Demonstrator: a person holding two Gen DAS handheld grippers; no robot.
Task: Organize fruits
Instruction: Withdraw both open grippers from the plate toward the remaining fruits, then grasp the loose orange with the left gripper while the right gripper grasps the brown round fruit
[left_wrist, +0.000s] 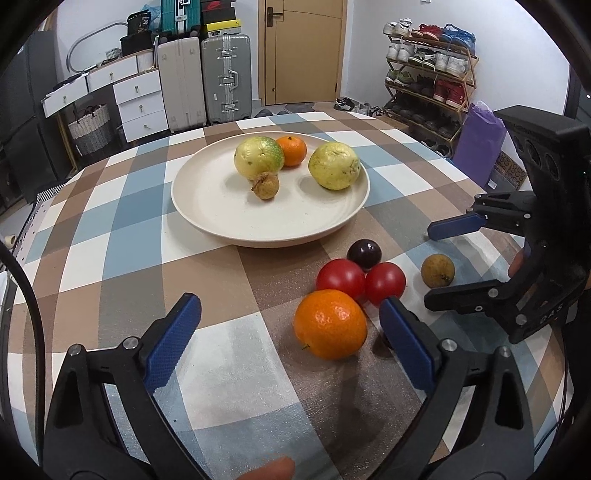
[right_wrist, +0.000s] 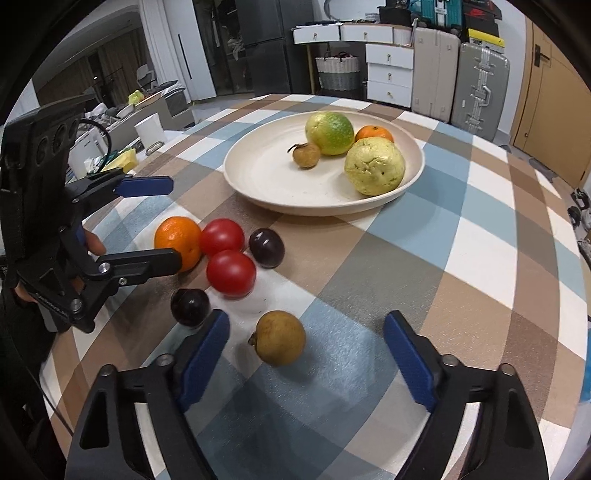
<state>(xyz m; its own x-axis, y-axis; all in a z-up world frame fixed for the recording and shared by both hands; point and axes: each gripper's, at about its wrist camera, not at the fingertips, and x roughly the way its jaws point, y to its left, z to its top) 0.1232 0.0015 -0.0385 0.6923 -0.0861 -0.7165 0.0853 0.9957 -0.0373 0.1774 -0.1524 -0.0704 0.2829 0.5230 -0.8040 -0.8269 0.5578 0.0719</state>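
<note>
Checked tablecloth (left_wrist: 122, 221) fills frame. Cream plate (left_wrist: 229, 221), upper centre, carries four fruits. Left gripper (left_wrist: 290, 325), jaws apart, lower frame, straddles orange (left_wrist: 330, 324). Right gripper (right_wrist: 306, 341), jaws apart, flanks brown longan (right_wrist: 280, 338), lower centre.

On the tabletop (left_wrist: 122, 236), the loose fruit crowds together: an orange (left_wrist: 330, 324), two tomatoes (left_wrist: 340, 277) (left_wrist: 385, 283) and a dark plum (left_wrist: 364, 254) touch one another, leaving no gap between them. A second plum (right_wrist: 190, 307) lies just beside that cluster. The brown longan (right_wrist: 279, 342) sits apart, with bare cloth around it, widest toward 3 o'clock in the right wrist view. The left hand-held gripper (right_wrist: 168, 221) stands wide at the orange, closing off approach from 9 o'clock. The plate (left_wrist: 221, 225) has open floor across its near half; its fruit sits toward 12 o'clock.
</note>
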